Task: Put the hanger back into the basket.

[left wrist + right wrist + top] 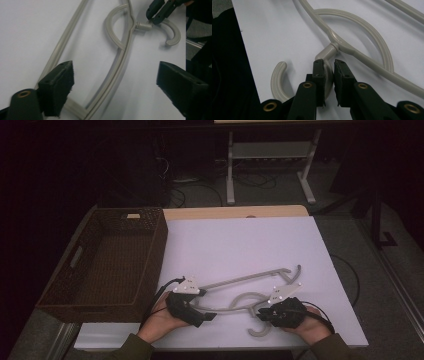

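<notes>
A beige plastic hanger (245, 279) lies flat on the white table cover, its hook toward the person. My right gripper (260, 313) comes in from the right, and in the right gripper view its jaws (329, 66) are shut on the hook's stem just below the neck of the hanger (362, 53). My left gripper (207, 315) is at the hanger's left end. In the left gripper view it stands wide open (116, 75), with the hanger's corner (87, 110) lying between the jaws and touching neither. The right gripper (160, 12) shows there on the hook.
A dark brown wicker basket (159, 245) sits empty at the left of the table, its long side beside the hanger. The white cover (240, 240) stretches to the far edge. Beyond the table are a dark floor, cables and a white stand.
</notes>
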`<state>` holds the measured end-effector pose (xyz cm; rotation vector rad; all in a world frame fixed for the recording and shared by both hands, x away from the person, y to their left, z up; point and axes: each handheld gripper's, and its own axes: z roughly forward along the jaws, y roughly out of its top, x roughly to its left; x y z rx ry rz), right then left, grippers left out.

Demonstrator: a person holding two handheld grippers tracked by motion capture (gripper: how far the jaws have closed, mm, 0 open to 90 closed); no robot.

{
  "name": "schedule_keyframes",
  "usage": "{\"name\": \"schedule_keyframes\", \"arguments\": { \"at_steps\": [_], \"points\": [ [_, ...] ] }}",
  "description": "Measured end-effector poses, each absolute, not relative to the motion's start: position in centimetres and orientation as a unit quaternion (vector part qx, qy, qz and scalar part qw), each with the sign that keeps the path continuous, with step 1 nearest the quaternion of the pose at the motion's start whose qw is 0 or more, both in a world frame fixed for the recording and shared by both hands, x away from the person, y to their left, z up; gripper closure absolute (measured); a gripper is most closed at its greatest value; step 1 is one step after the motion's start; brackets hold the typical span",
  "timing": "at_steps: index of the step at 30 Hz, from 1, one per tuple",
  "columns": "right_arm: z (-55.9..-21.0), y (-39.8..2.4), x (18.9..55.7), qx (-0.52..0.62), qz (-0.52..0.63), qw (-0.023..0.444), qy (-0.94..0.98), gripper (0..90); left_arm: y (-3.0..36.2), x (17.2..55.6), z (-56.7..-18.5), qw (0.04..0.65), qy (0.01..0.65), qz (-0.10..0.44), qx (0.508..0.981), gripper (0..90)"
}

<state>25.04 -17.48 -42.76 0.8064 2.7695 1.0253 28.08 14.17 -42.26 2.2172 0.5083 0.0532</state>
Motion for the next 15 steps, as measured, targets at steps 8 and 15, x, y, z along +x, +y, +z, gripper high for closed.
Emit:
{"name": "schedule_keyframes", "arguments": {
  "at_steps": [8,15],
  "points": [
    [-42.5,-17.6,25.2,0.26,0.338,0.041,0.903,79.4,12.0,29.2,-42.8,0.391,0.167,0.0,0.905,28.5],
    [-42.1,-17.6,25.2,0.264,0.343,0.038,0.901,79.4,10.1,29.8,-43.1,0.368,0.145,-0.014,0.918,42.0]
  ]
}}
